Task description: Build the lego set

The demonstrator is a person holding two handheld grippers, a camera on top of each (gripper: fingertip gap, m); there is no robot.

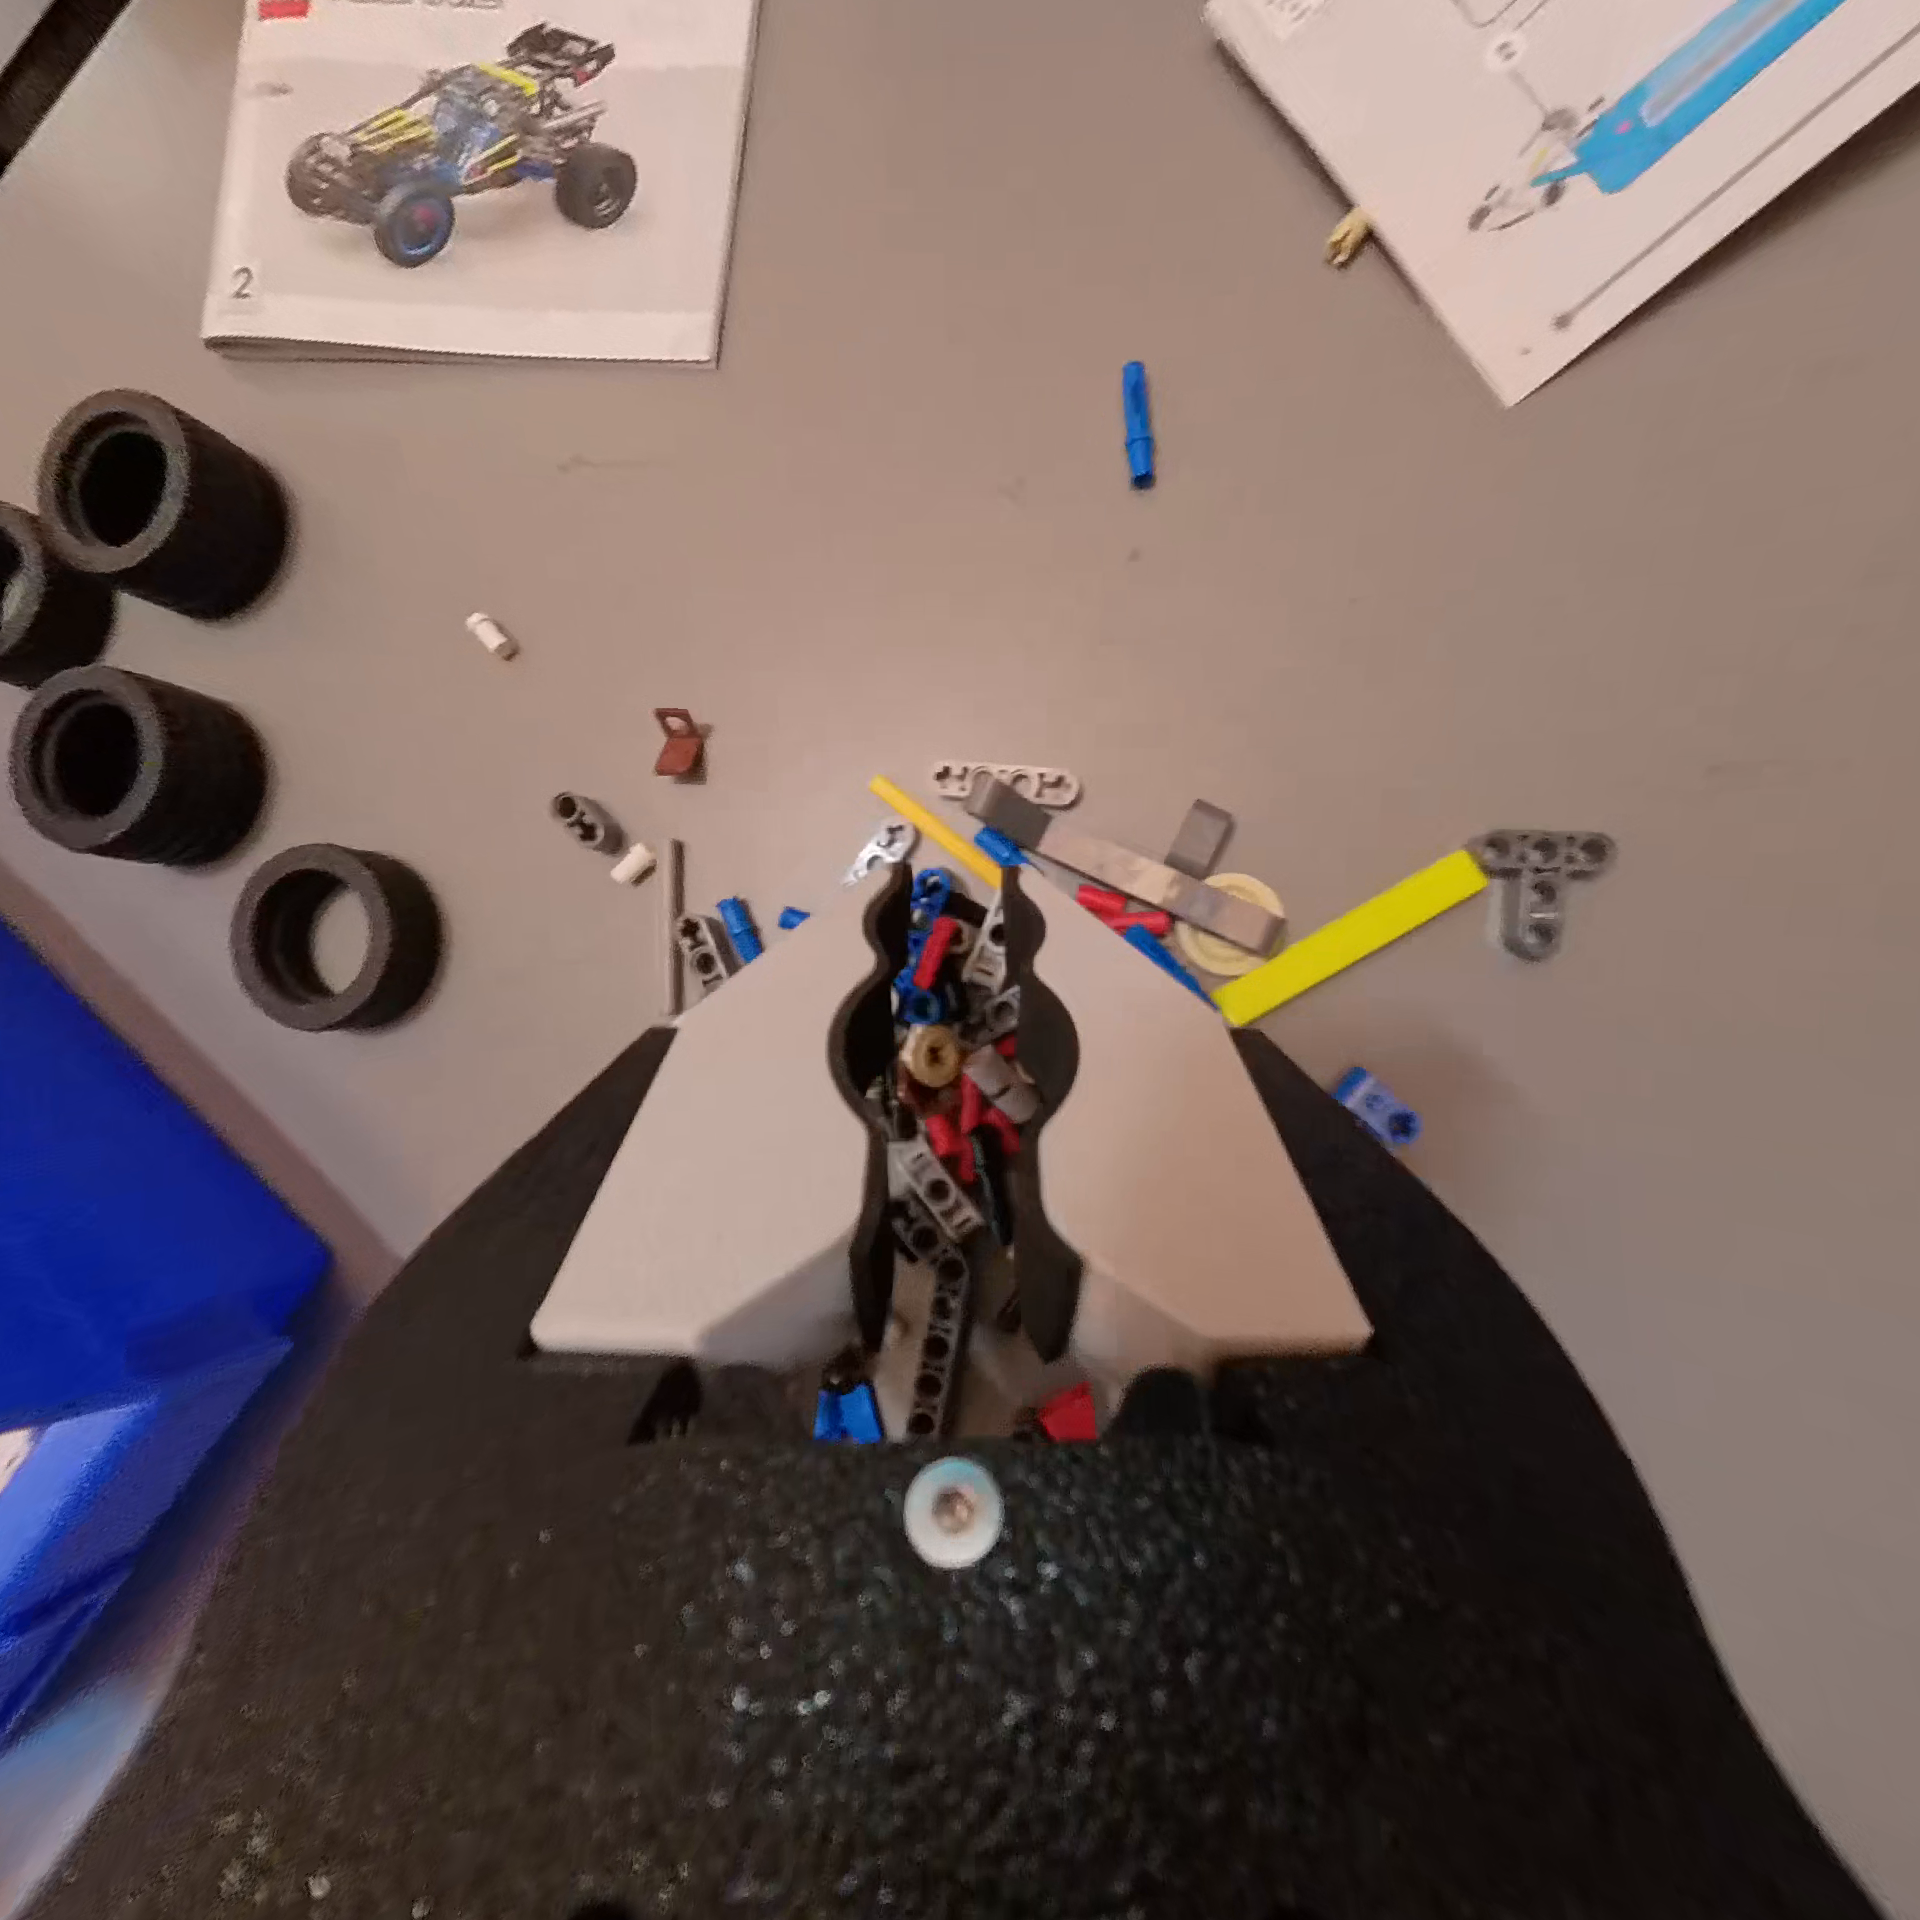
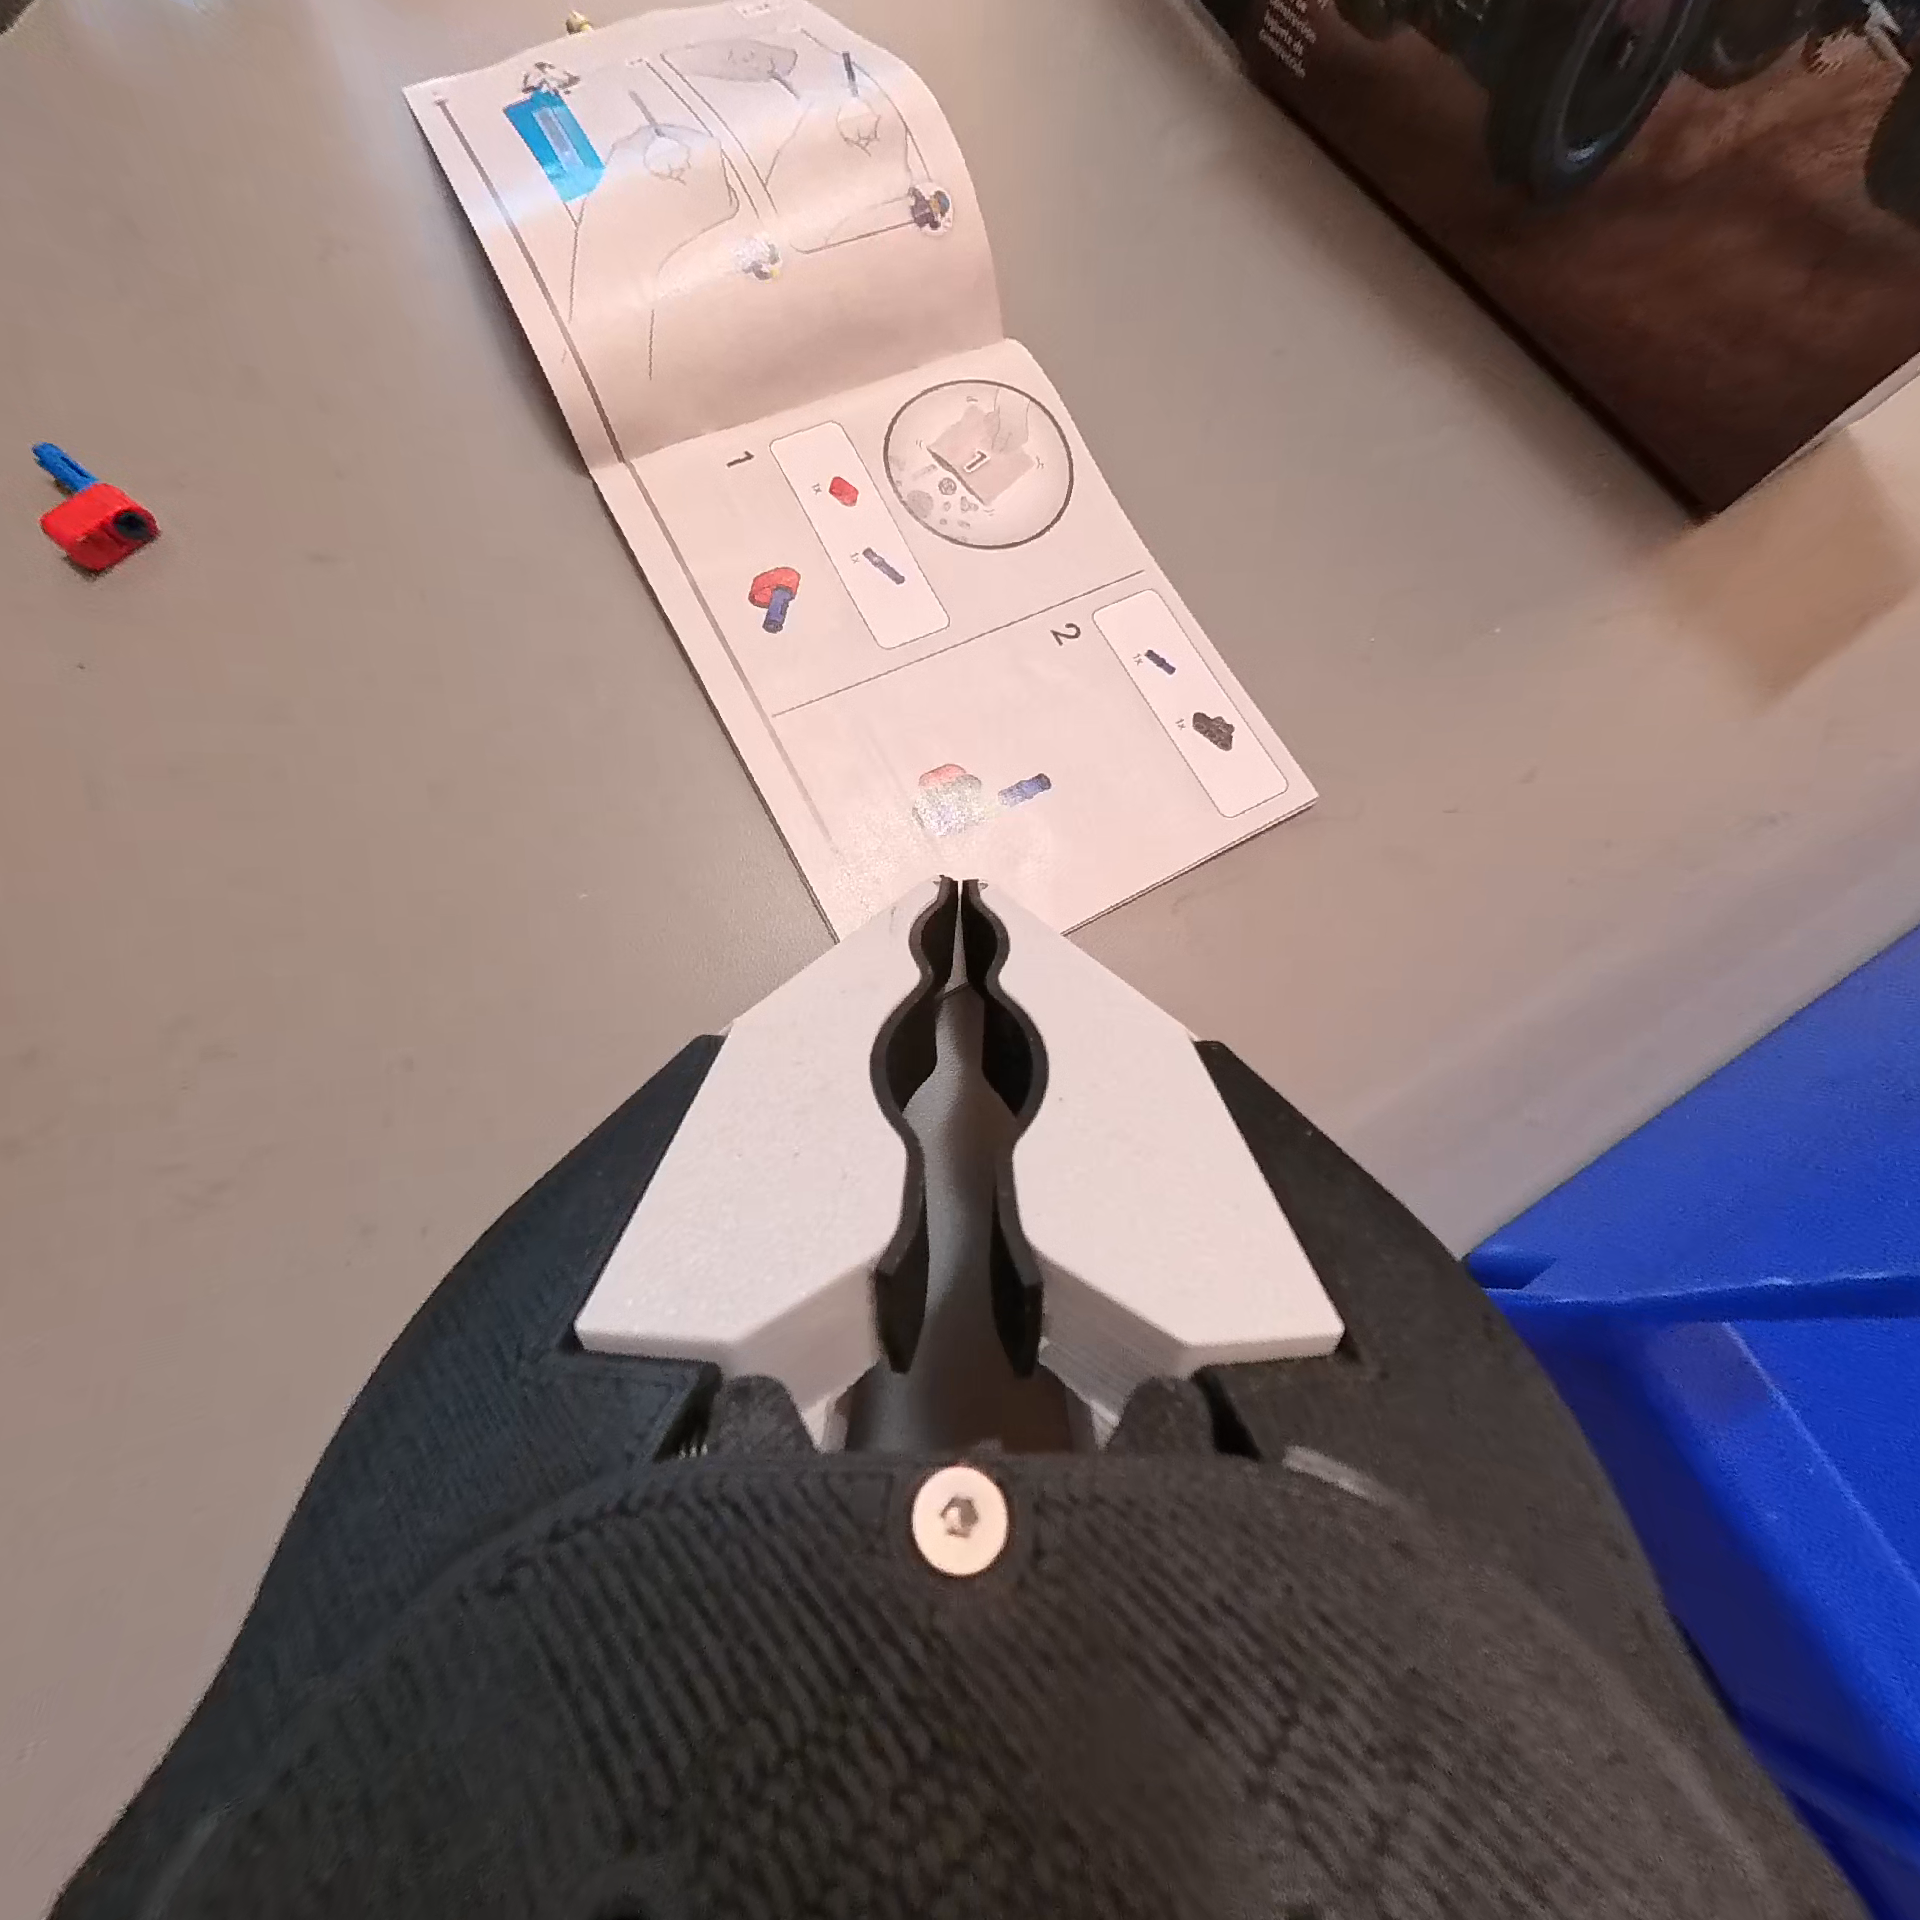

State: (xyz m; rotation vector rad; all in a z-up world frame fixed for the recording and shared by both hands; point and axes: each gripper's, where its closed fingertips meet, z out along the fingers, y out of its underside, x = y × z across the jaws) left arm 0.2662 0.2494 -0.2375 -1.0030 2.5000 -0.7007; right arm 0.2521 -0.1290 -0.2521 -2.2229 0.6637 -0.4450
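Note:
My left gripper (image 1: pixel 956 878) is slightly open and hovers over a pile of small red, blue and grey lego parts (image 1: pixel 951 1049), which shows through the gap between the jaws. A long yellow beam (image 1: pixel 1351 940) and a grey T-shaped piece (image 1: pixel 1538 883) lie to its right. A blue pin (image 1: pixel 1138 421) lies alone farther off. My right gripper (image 2: pixel 958 885) is shut and empty, with its tips over the near edge of the open instruction booklet (image 2: pixel 935 582). A small red piece with a blue pin in it (image 2: pixel 96 525) lies on the table at far left.
Several black tyres (image 1: pixel 156 499) stand at the left. A closed booklet with a buggy on its cover (image 1: pixel 478 177) lies at the back; the open booklet also shows in the left wrist view (image 1: pixel 1610 156). Blue bins (image 1: pixel 125 1247) (image 2: pixel 1766 1299) flank the table. The set's box (image 2: pixel 1610 208) stands back right. One gripper's finger ends stand about 40 centimeters off the other's. My left gripper is the nearer one to the grey T-shaped piece (image 1: pixel 1538 883): about 10 centimeters, against 30 centimeters. The blue pin (image 1: pixel 1138 421) lies some 10 centimeters from my left tips, 30 centimeters from my right tips.

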